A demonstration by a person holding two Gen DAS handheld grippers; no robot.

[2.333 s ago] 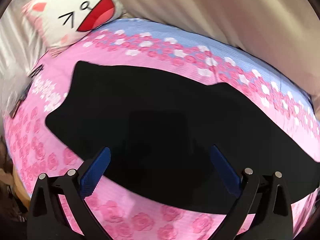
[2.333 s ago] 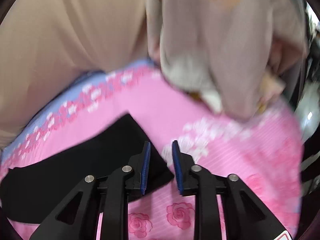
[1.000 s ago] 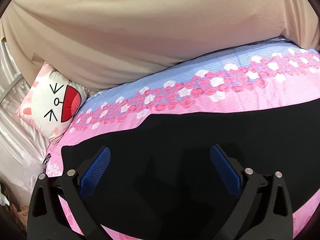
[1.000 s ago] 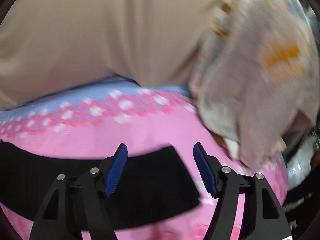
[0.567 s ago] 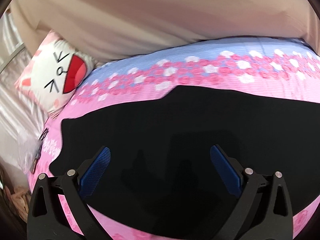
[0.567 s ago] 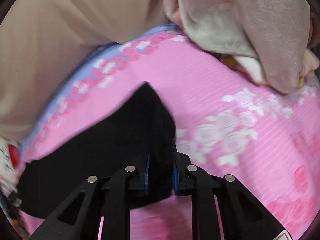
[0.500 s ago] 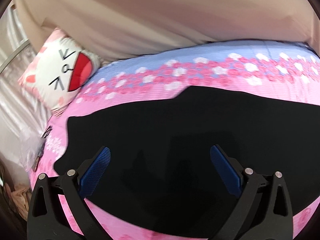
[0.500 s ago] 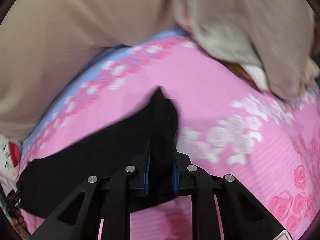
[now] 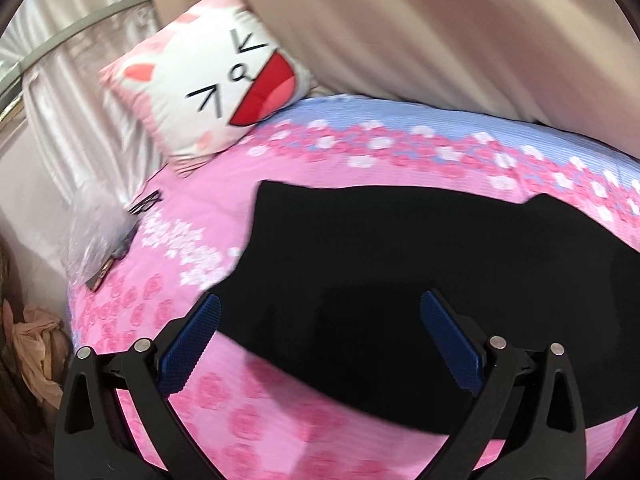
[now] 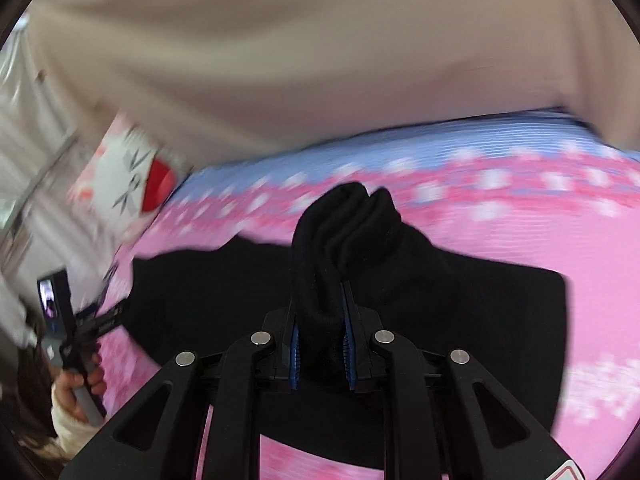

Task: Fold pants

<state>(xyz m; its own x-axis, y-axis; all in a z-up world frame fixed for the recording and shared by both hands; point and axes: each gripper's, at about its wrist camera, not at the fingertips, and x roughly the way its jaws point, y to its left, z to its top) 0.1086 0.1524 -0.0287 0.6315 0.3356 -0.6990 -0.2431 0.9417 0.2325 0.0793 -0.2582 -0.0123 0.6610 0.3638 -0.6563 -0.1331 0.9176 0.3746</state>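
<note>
This is a bedroom in a home. A bed (image 9: 224,364) fills both views, covered in a pink rose-print sheet with a blue band along its far edge, and a cartoon cat-face pillow (image 9: 208,76) leans at its head against a draped beige curtain (image 9: 440,32). Pale satin-like fabric and what may be a metal bed rail (image 9: 76,32) show at the left, though blur makes that uncertain.

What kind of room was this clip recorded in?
Most likely a bedroom. The black pants lie on a bed with a pink floral sheet, a cartoon-cat pillow sits at its head, and beige curtains hang behind. The right gripper pinches the pants.
</note>
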